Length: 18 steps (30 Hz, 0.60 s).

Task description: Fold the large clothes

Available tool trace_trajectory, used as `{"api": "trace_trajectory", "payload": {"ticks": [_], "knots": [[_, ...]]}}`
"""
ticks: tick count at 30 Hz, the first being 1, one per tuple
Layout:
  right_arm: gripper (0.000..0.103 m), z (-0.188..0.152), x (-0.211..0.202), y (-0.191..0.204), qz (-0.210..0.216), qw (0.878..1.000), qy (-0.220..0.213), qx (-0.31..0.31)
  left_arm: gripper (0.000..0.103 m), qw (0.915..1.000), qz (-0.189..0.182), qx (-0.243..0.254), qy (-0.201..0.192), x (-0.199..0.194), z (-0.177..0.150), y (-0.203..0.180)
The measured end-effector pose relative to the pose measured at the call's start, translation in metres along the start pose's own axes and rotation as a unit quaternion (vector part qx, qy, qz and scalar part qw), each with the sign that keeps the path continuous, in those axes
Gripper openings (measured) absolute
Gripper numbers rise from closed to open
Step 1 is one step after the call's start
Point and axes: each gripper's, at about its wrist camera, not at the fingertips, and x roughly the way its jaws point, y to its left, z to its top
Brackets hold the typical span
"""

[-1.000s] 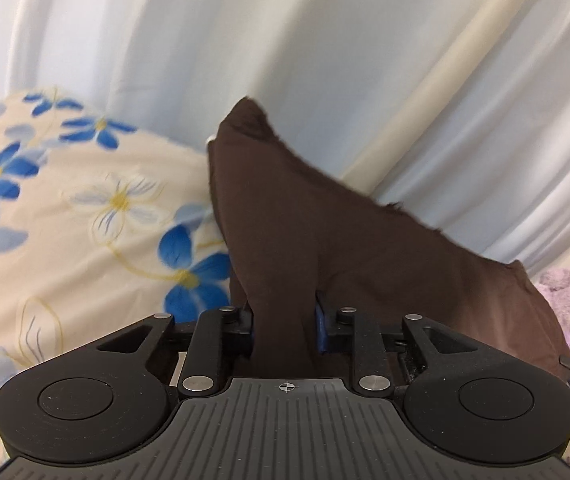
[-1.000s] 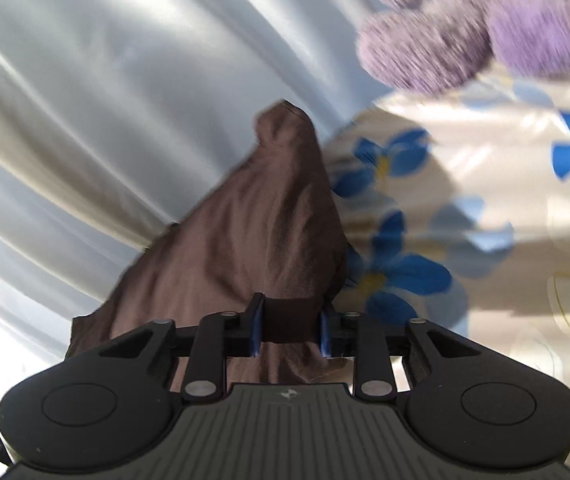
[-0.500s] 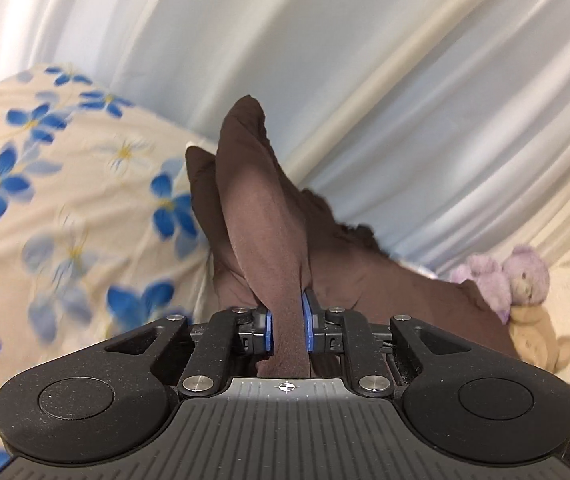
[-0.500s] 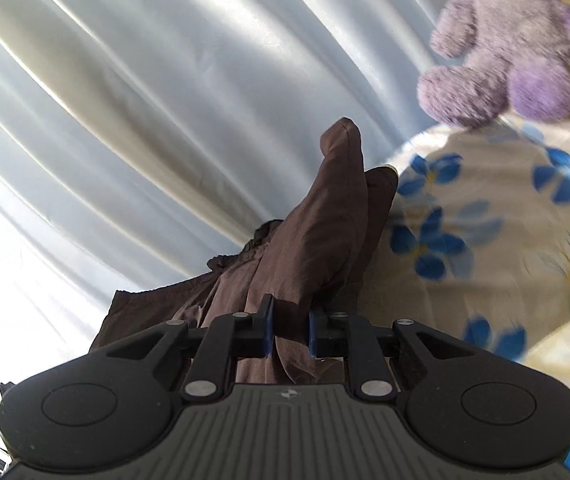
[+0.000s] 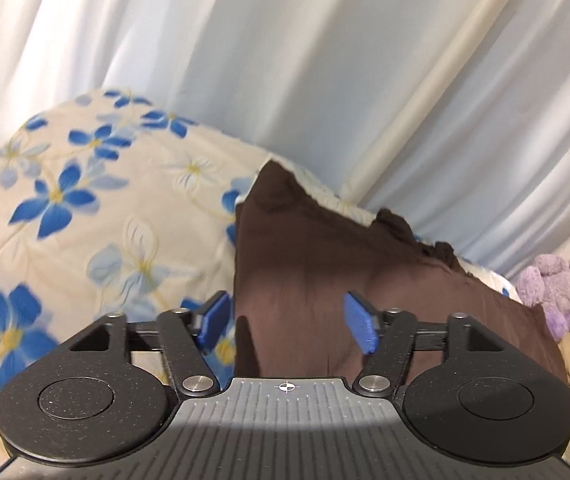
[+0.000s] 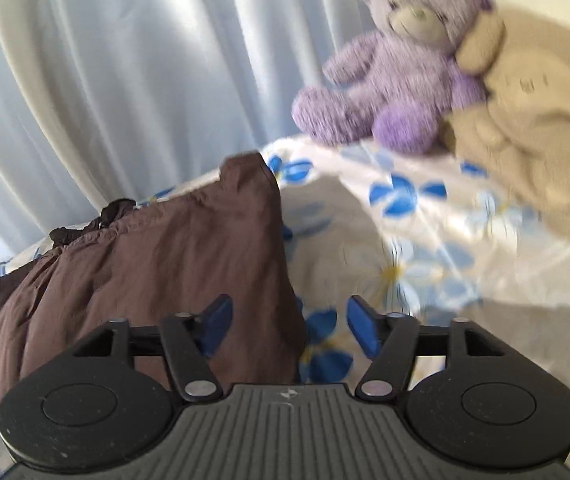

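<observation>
Pale blue-white curtains (image 5: 245, 60) fill the upper half of both wrist views, hanging behind a bed (image 5: 97, 216) spread with a cream cover printed in blue flowers. Brown fabric, the large garment (image 5: 325, 264) being folded, lies on that cover with one folded corner peaking toward 12 o'clock in each view; it spreads toward 3 o'clock in the left wrist view and toward 9 o'clock in the right wrist view (image 6: 145, 264). A purple teddy bear (image 6: 401, 68) and a tan plush bear (image 6: 533, 120) sit together on the bed at 2 o'clock in the right wrist view and near 3 o'clock in the left wrist view. The left tongs (image 5: 289, 322) are opening, their blue pads (image 5: 359, 322) clear of the cloth that lies between and below them. The right tongs (image 6: 289, 324) are likewise opening, the garment's edge between the pads (image 6: 215, 324) but not pinched.
</observation>
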Motion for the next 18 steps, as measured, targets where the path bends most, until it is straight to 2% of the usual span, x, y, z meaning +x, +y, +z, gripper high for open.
{"api": "trace_trajectory", "payload": {"ticks": [2, 5, 8, 11, 14, 16, 17, 18], "knots": [[0.066, 0.007, 0.009, 0.015, 0.003, 1.000, -0.014, -0.023, 0.076, 0.9999, 0.012, 0.009, -0.007, 0.020, 0.003, -0.005], [0.066, 0.015, 0.036, 0.042, 0.004, 0.998, -0.031, -0.063, 0.078, 0.9998, 0.015, 0.008, 0.005, 0.051, 0.008, -0.008], [0.066, 0.025, 0.061, 0.059, 0.000, 0.997, -0.050, -0.064, 0.088, 0.9995, 0.022, 0.017, 0.013, 0.073, 0.010, -0.015], [0.066, 0.035, 0.081, 0.080, 0.026, 0.995, -0.047, -0.088, 0.088, 0.9976, 0.042, 0.055, 0.008, 0.089, 0.015, -0.024], [0.064, 0.038, 0.099, 0.113, 0.040, 0.989, -0.056, -0.130, 0.089, 0.9966, 0.061, 0.056, -0.003, 0.102, 0.022, -0.023], [0.051, 0.037, 0.113, 0.134, 0.053, 0.987, -0.051, -0.145, 0.089, 0.9962, 0.071, 0.049, -0.009, 0.111, 0.022, -0.019], [0.037, 0.036, 0.122, 0.142, 0.053, 0.986, -0.044, -0.151, 0.089, 0.9958, 0.076, 0.052, -0.007, 0.115, 0.021, -0.017], [0.029, 0.034, 0.132, 0.148, 0.048, 0.986, -0.035, -0.157, 0.089, 0.9949, 0.081, 0.059, -0.001, 0.121, 0.019, -0.017]]}}
